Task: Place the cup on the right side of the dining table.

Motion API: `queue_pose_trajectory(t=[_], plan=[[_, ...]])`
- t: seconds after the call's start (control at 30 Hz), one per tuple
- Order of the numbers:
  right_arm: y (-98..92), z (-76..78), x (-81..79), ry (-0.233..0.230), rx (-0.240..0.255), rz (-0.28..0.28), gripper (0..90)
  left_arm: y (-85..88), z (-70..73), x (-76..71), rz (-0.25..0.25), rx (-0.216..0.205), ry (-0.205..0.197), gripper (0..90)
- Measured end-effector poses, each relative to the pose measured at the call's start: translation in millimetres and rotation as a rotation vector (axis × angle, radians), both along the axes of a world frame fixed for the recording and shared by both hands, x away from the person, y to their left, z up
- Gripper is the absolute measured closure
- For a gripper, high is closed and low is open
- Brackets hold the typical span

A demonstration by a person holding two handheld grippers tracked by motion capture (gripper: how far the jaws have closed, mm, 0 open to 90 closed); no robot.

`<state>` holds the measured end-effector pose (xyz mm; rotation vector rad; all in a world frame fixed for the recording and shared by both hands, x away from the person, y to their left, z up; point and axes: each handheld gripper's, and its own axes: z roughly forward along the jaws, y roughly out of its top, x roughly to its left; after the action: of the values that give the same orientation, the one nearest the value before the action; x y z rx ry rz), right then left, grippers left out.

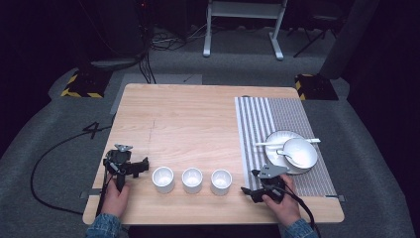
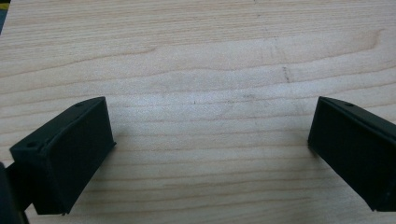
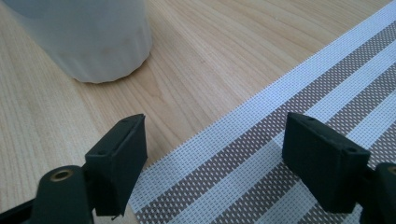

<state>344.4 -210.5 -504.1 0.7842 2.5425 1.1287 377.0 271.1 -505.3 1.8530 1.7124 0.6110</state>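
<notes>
While both sets of jaws stand spread and empty, the right gripper (image 1: 246,190), low at the bottom right beside the striped mat (image 1: 257,119), should square up on the nearest white cup (image 1: 221,181) at bottom centre, the left gripper (image 1: 144,164) waiting bottom left.

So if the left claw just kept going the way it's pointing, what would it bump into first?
Probably the nearest white cup. In the high view the left claw, open and holding nothing, points right toward the row of three cups; its own view shows bare wooden table ahead.
</notes>
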Motion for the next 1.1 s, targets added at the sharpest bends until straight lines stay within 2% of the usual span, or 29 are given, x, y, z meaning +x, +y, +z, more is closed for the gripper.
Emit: queue_pose_trajectory(t=[0.23,0.27,0.37,1.1], plan=[[2.3,-0.1,-1.2,-0.003,-0.006,-0.013,19.5,0.0,0.1,-0.1,-0.001,0.002,0.001,0.3],[4.9,-0.4,-1.9,0.002,-0.015,-0.005,14.2,-0.1,0.0,0.0,0.001,0.0,0.0,0.3],[7.0,-0.6,-2.2,0.004,-0.019,-0.01,12.4,-0.1,0.1,0.1,0.001,0.0,0.0,0.3],[8.5,-0.6,-2.8,0.007,-0.02,-0.02,11.8,0.3,0.1,0.4,-0.004,0.001,0.001,0.3]])
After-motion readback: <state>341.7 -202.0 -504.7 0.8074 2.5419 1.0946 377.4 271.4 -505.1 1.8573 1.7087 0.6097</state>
